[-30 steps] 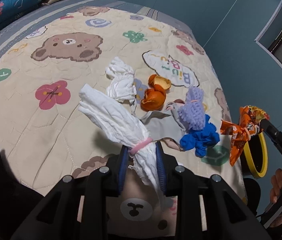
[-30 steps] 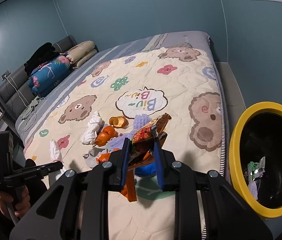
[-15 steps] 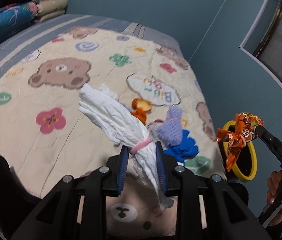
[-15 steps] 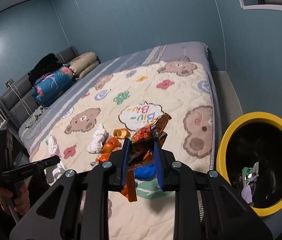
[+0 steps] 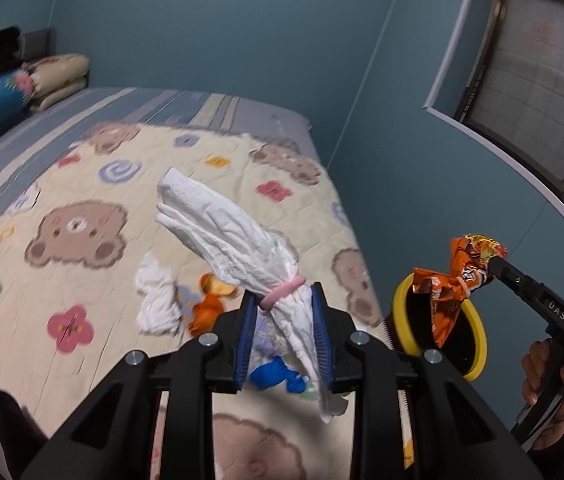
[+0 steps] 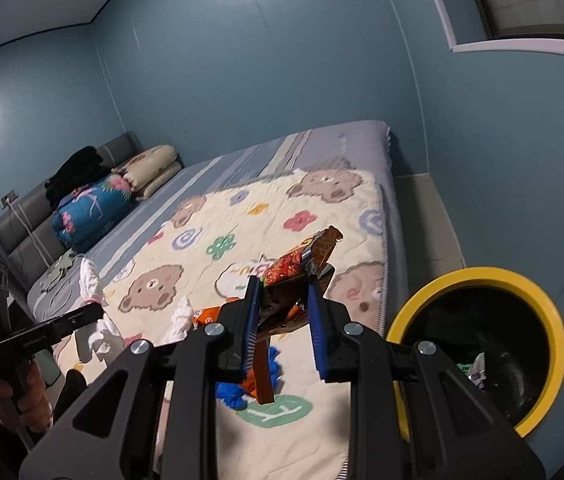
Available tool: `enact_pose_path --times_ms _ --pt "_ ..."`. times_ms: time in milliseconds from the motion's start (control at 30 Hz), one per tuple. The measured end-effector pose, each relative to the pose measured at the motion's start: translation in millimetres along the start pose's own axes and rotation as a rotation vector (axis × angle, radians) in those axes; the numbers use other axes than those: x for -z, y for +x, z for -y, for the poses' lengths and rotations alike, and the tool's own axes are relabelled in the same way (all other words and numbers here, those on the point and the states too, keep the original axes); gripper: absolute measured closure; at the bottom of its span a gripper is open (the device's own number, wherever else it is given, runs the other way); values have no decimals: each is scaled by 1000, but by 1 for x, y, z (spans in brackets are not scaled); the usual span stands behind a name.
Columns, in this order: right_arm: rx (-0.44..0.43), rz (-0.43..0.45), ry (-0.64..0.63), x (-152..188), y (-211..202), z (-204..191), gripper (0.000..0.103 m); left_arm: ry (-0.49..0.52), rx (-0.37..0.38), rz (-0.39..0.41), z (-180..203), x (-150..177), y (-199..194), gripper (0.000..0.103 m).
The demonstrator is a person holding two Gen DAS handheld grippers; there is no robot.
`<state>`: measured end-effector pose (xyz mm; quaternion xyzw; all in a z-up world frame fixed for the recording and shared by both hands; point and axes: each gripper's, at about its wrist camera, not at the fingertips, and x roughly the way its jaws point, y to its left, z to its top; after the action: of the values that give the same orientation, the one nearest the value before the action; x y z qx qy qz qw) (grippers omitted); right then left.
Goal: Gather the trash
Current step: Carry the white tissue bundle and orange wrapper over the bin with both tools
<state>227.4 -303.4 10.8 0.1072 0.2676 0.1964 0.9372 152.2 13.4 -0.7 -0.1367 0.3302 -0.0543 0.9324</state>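
My left gripper is shut on a white crumpled tissue bundle tied with a pink band, held above the bed. My right gripper is shut on an orange snack wrapper; the wrapper also shows in the left wrist view, in front of the bin. A yellow-rimmed black trash bin stands on the floor beside the bed, right of the right gripper, with some trash inside. It also shows in the left wrist view. More white tissue, orange peel and a blue item lie on the quilt.
The bed carries a cream quilt with bears. Pillows and a folded blue blanket lie at the headboard. Blue walls stand close behind, with a window at the right. A strip of floor runs between bed and wall.
Both grippers have risen and drawn back from the quilt with their loads. The left view has swung right toward the bin. The bin sits closer and larger in the right view.
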Motion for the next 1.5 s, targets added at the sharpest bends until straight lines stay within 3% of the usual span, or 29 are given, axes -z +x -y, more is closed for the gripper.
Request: enact_pose_path --times_ms 500,1000,1500 --pt "154 118 62 -22 -40 73 81 117 96 6 87 -30 37 78" --pt "297 126 155 -16 -34 146 81 178 196 -73 159 -23 102 78" --pt "390 63 251 10 3 215 81 261 259 -185 220 8 184 78"
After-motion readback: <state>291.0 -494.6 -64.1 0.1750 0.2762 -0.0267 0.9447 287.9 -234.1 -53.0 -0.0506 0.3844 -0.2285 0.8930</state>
